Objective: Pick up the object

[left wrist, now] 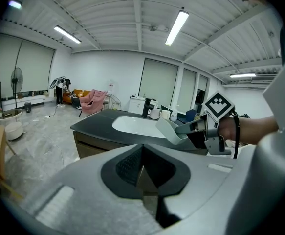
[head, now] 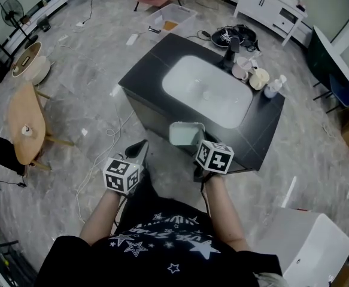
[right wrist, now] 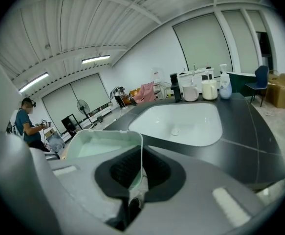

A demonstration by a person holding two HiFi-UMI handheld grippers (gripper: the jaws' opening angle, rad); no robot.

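A pale green square cup [head: 185,133] hangs in the air just off the near edge of the dark counter [head: 151,69]. My right gripper [head: 192,143] is shut on the cup's wall. In the right gripper view the thin rim of the cup [right wrist: 103,143] runs down between the two pads of my right gripper [right wrist: 136,177]. My left gripper [head: 140,149] floats to the left of the cup, shut, nothing in it. The left gripper view shows its pads [left wrist: 132,168] pressed together, and beyond them the cup [left wrist: 167,130] held by the right gripper [left wrist: 182,129].
A white basin [head: 207,91] is sunk in the counter, with a black tap [head: 229,55], mugs [head: 244,70] and a soap bottle [head: 274,87] at its far side. A wooden table [head: 24,124] stands at left, a white box [head: 309,244] at lower right.
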